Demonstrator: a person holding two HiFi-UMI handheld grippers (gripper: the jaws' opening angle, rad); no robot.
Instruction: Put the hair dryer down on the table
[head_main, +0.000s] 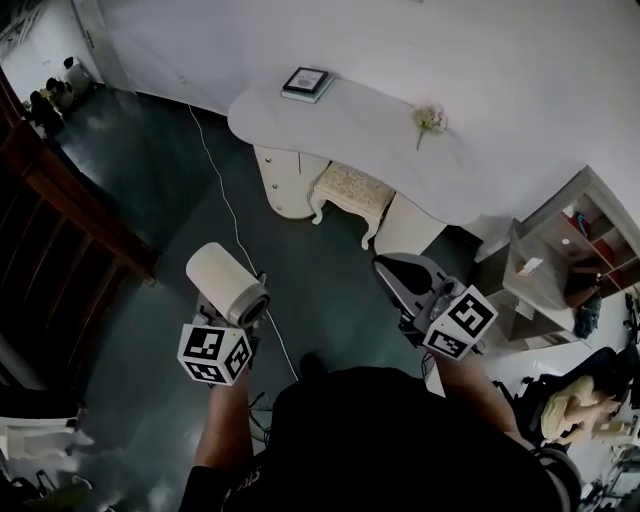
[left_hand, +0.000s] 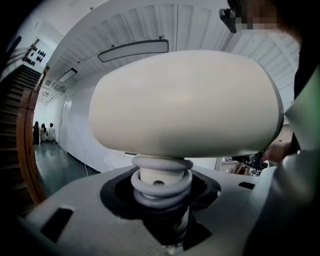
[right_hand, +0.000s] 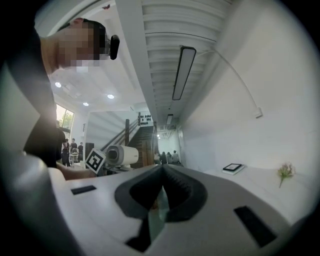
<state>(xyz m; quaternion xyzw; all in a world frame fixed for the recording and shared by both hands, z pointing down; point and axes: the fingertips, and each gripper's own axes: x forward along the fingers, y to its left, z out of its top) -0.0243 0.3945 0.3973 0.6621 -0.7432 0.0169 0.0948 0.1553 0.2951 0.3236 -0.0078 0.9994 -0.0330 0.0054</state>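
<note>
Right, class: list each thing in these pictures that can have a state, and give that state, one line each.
hair dryer: held in the air, not yet on the table.
left gripper: shut on the hair dryer's handle.
right gripper: shut, nothing in it.
table: standing, hair dryer not on it.
tablet: lying flat on the table.
flower: lying on the table.
stool: upright, against the table.

The cream hair dryer (head_main: 228, 283), grey cord coiled round its handle, is held aloft, well apart from the white surface (head_main: 370, 125).
</note>
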